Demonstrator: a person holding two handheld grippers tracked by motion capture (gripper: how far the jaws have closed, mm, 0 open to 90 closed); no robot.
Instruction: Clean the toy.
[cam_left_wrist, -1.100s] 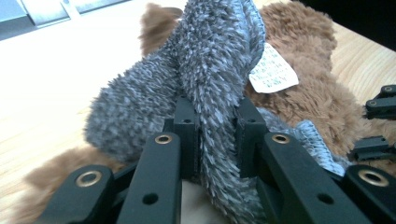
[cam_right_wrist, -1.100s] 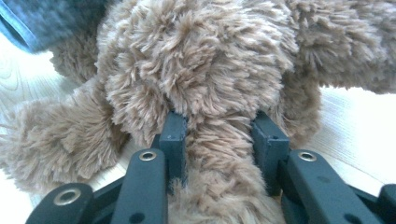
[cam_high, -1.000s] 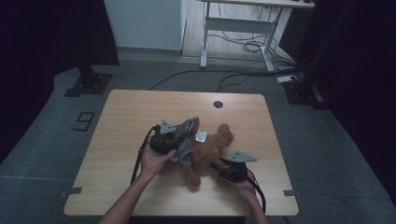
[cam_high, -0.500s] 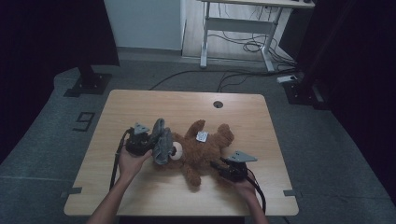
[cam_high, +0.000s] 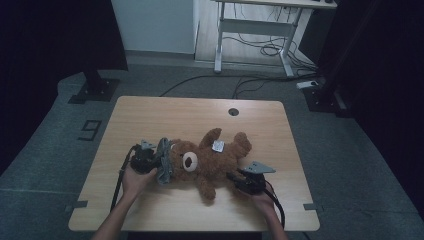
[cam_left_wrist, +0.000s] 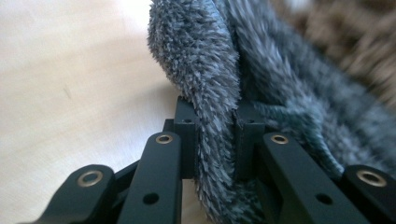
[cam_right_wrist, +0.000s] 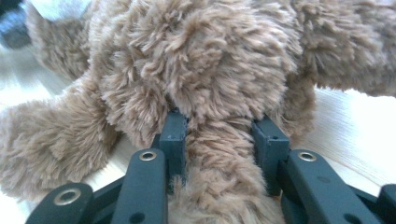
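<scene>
— Lying on the wooden table (cam_high: 150, 112), near its front edge: brown teddy bear (cam_high: 210, 160), grey furry garment (cam_high: 163, 167) bunched at its head.

— Right gripper (cam_high: 239, 178) clamped on a bear leg (cam_right_wrist: 219, 154), left gripper (cam_high: 152, 162) pinching garment. Best anchored firmly, pulled slowly, straight headward.

The far half of the table (cam_high: 200, 112) is left bare up to a small round hole (cam_high: 233, 111) near the far edge, so passage is allowed there. The middle is blocked by the bear (cam_high: 212, 162), laid across it with limbs spread toward the far and near sides. Its left end is closed off by the grey cloth (cam_high: 164, 167) and the left gripper (cam_high: 156, 162); its right end is closed off by the right gripper (cam_high: 235, 178). A narrow bare strip is left along the near edge between the forearms.
</scene>
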